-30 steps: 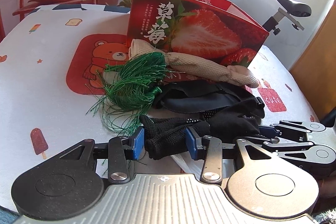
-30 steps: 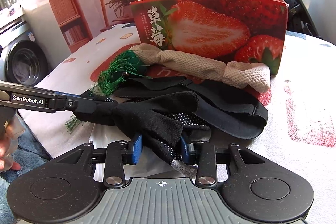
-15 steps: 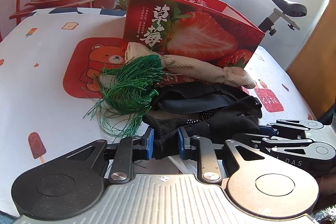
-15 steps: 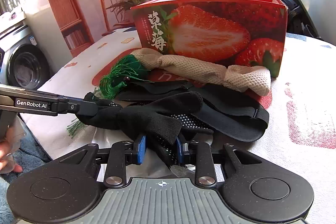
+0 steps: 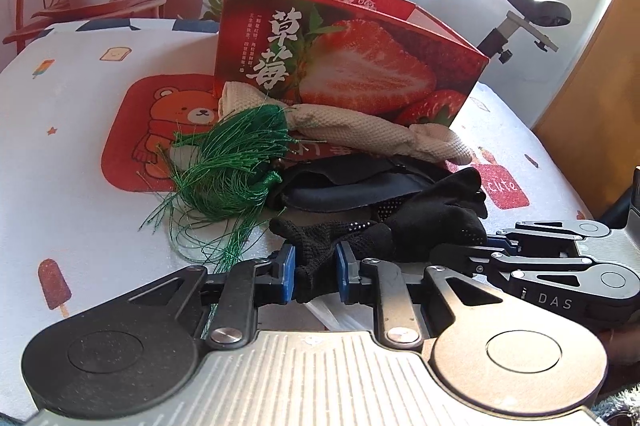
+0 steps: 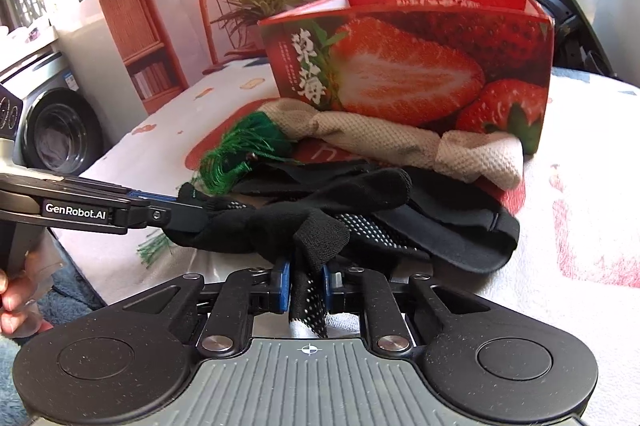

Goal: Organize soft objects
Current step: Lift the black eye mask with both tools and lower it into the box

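Observation:
A black dotted glove [image 5: 420,226] [image 6: 288,222] lies at the near table edge. My left gripper [image 5: 315,268] is shut on its one end; it also shows in the right wrist view [image 6: 180,216]. My right gripper [image 6: 306,284] is shut on its other end; it also shows in the left wrist view [image 5: 464,252]. Behind it lie a black eye mask [image 5: 348,186] [image 6: 460,226], a green tassel [image 5: 228,166] [image 6: 244,150] and a beige knitted cloth [image 5: 360,130] [image 6: 380,138]. A red strawberry box [image 5: 348,66] [image 6: 412,62], open on top, stands behind them.
A red bear mat [image 5: 160,130] lies on the white patterned tablecloth [image 5: 60,154] to the left. An exercise bike [image 5: 520,14] stands beyond the table on the right. A washing machine [image 6: 60,134] and a person's hand [image 6: 12,306] are at the left.
Both grippers have closed on the black glove. The glove is now bunched up and lifted a little between them.

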Available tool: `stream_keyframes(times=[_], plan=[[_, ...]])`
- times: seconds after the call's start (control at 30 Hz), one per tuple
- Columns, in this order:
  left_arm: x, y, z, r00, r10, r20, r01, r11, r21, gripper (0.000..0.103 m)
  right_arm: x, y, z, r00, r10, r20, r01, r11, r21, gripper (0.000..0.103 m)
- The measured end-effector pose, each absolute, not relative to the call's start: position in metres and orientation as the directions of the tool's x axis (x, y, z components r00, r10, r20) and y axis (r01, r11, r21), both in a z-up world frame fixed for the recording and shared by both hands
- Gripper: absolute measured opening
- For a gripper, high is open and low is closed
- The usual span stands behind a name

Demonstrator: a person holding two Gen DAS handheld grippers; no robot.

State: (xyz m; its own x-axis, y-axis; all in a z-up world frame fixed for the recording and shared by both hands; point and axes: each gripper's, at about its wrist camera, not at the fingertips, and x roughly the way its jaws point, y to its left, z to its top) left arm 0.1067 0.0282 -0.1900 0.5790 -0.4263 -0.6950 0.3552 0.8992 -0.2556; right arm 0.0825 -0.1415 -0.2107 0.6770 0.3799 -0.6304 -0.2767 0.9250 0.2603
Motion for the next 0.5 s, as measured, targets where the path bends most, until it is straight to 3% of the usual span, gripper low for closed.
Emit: stream_keyframes(times=[0.5], plan=[[0.105,0.027,-0.143,0.675,-0.506,-0.537,0.419,0.862,-0.286,0.018,0.075,-0.158,-0.156,0.792,0.381,-0.477,-0.293,0.923,0.25,0.008]])
